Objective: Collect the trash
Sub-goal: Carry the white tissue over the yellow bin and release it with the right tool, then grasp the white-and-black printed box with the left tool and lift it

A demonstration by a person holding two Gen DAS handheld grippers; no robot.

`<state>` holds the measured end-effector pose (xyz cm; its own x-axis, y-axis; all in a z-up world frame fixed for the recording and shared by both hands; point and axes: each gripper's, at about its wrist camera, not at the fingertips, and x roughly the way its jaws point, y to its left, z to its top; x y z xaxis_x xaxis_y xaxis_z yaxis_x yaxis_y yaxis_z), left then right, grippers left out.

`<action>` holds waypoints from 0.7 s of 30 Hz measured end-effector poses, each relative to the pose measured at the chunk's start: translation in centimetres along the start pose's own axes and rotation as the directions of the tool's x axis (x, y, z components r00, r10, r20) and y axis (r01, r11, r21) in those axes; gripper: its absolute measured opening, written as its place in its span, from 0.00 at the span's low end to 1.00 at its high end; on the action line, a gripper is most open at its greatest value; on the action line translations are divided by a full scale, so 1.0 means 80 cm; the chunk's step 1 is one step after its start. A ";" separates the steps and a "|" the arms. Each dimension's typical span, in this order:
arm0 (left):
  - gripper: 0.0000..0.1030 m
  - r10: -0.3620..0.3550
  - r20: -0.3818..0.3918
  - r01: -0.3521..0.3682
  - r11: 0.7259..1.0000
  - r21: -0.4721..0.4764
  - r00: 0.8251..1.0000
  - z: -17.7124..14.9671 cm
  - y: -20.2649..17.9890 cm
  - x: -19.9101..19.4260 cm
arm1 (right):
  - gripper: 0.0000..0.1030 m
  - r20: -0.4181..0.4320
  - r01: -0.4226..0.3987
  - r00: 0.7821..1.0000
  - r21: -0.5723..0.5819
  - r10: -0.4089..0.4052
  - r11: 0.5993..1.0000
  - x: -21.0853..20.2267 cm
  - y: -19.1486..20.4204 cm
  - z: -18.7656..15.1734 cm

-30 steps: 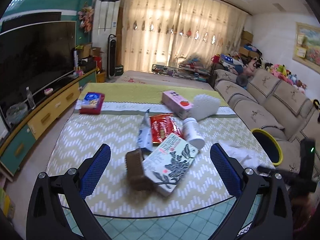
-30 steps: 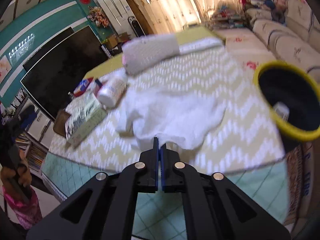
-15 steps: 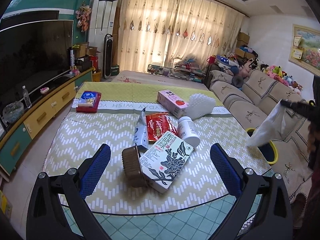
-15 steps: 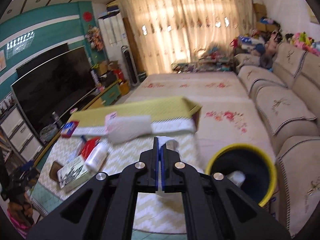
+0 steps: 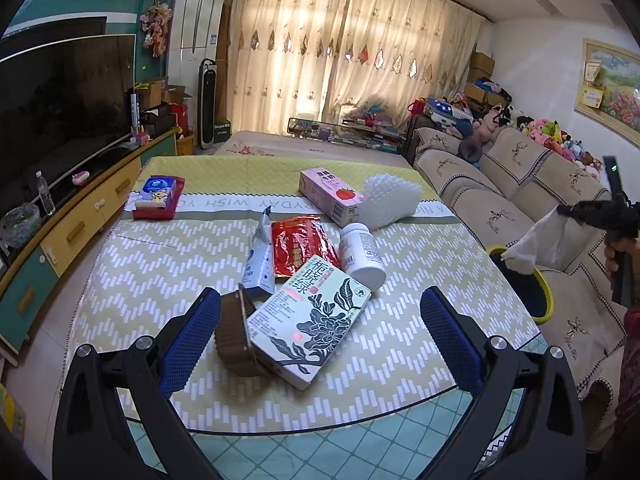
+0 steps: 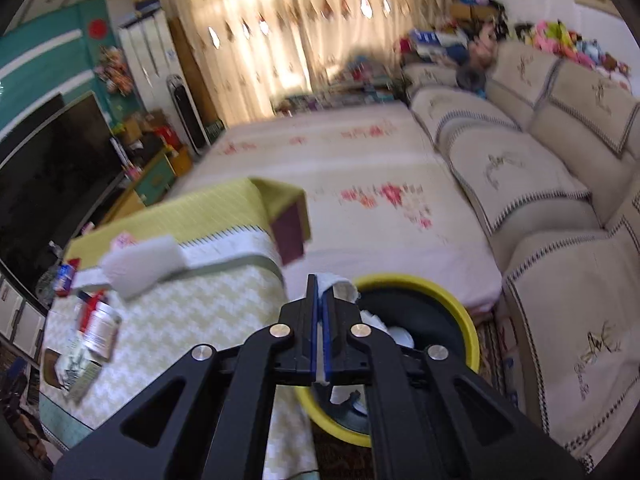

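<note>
The right gripper (image 6: 320,292) has its jaws pressed together on a white tissue (image 6: 340,286). In the right wrist view the tissue sticks out past the fingertips at the centre of the frame, above the yellow-rimmed bin (image 6: 460,316) that stands on the floor between the table (image 6: 200,312) and the sofa (image 6: 540,184). Some white pieces lie inside the bin, probably paper, but the view there is blurred. In the left wrist view, the same gripper (image 5: 560,210) shows at the right edge of the frame, and the tissue (image 5: 536,244) hangs down from it over the bin (image 5: 544,292).

The left gripper (image 5: 320,320) has its jaws spread wide and holds nothing. It hovers over the near edge of the table (image 5: 140,280), at the bottom of the frame.

Between the blue pads, at the centre of the frame, a green box (image 5: 308,320) with a black flower print lies partly on a brown tray (image 5: 230,336). Just behind the box are a white bottle (image 5: 362,252) on its side, a red packet (image 5: 300,244) and a silver pouch (image 5: 260,252). Farther up the frame lie a pink box (image 5: 330,194) and a white foam net (image 5: 388,198), touching each other. A red tissue pack (image 5: 158,196) lies well apart, toward the upper left of the table.
</note>
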<state>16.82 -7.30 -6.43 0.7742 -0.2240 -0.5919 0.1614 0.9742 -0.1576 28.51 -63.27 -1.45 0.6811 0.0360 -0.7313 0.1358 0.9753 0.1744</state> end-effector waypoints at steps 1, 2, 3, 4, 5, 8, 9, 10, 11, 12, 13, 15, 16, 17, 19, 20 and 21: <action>0.95 -0.002 -0.005 0.002 1.000 0.001 1.000 0.000 -0.001 0.003 | 0.02 -0.024 0.005 1.000 0.012 -0.004 1.000 0.012 -0.007 -0.003; 0.95 -0.003 -0.007 0.003 1.000 0.002 1.000 0.000 -0.002 0.004 | 0.02 -0.049 0.011 0.999 0.022 -0.010 1.000 0.024 -0.013 -0.006; 0.95 -0.005 -0.009 0.005 1.000 0.004 1.000 0.000 -0.003 0.005 | 0.02 -0.077 0.021 0.997 0.027 -0.019 0.999 0.036 -0.018 -0.009; 0.95 -0.006 -0.010 0.006 1.000 0.007 1.000 0.000 -0.005 0.006 | 0.03 -0.110 0.036 0.993 0.032 -0.032 0.999 0.050 -0.025 -0.012; 0.95 -0.005 -0.012 0.005 1.000 0.010 1.000 0.000 -0.007 0.007 | 0.04 -0.134 0.047 0.990 0.038 -0.042 0.998 0.061 -0.030 -0.017; 0.95 -0.005 -0.016 0.005 1.000 0.013 1.000 0.001 -0.010 0.009 | 0.21 -0.208 0.081 0.976 0.049 -0.069 0.996 0.089 -0.044 -0.028; 0.95 -0.006 -0.017 0.006 1.000 0.013 1.000 0.000 -0.011 0.009 | 0.30 -0.223 0.087 0.972 0.050 -0.073 0.995 0.094 -0.046 -0.031; 0.95 -0.007 -0.019 0.007 1.000 0.014 1.000 0.000 -0.012 0.011 | 0.33 -0.248 0.094 0.966 0.051 -0.079 0.994 0.101 -0.050 -0.035; 0.95 -0.008 -0.021 0.008 1.000 0.016 1.000 0.000 -0.012 0.011 | 0.35 -0.264 0.102 0.961 0.053 -0.084 0.993 0.105 -0.054 -0.038; 0.95 -0.008 -0.024 0.008 1.000 0.019 1.000 -0.001 -0.013 0.012 | 0.40 -0.287 0.114 0.953 0.051 -0.095 0.992 0.111 -0.058 -0.041; 0.95 -0.008 -0.028 0.009 1.000 0.021 1.000 -0.001 -0.013 0.014 | 0.45 -0.303 0.121 0.948 0.049 -0.101 0.991 0.115 -0.058 -0.043; 0.95 -0.011 -0.033 0.012 1.000 0.020 0.999 -0.002 -0.014 0.016 | 0.54 -0.353 0.134 0.928 0.030 -0.115 0.991 0.125 -0.061 -0.049; 0.95 -0.013 -0.034 0.014 1.000 0.019 0.999 -0.003 -0.014 0.017 | 0.56 -0.375 0.130 0.921 0.027 -0.110 0.991 0.129 -0.063 -0.052; 0.95 -0.017 -0.037 0.018 1.000 0.017 0.999 -0.003 -0.014 0.018 | 0.57 -0.388 0.122 0.916 0.033 -0.100 0.992 0.133 -0.063 -0.052; 0.95 -0.020 -0.040 0.020 1.000 0.015 0.999 -0.004 -0.014 0.019 | 0.62 -0.404 0.079 0.914 0.088 -0.037 0.993 0.136 -0.069 -0.050; 0.95 -0.020 -0.042 0.021 1.000 0.014 0.999 -0.004 -0.015 0.019 | 0.65 -0.392 0.057 0.920 0.131 -0.001 0.990 0.134 -0.075 -0.048; 0.95 -0.021 -0.044 0.021 1.000 0.014 0.999 -0.005 -0.014 0.020 | 0.69 -0.378 0.047 0.926 0.168 0.020 0.985 0.133 -0.081 -0.046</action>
<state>17.64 -8.79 -7.48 0.7432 -0.2451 -0.6226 0.1864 0.9695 -0.1592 32.21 -68.40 -12.78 0.3616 0.1355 -0.9224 0.2866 0.9253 0.2483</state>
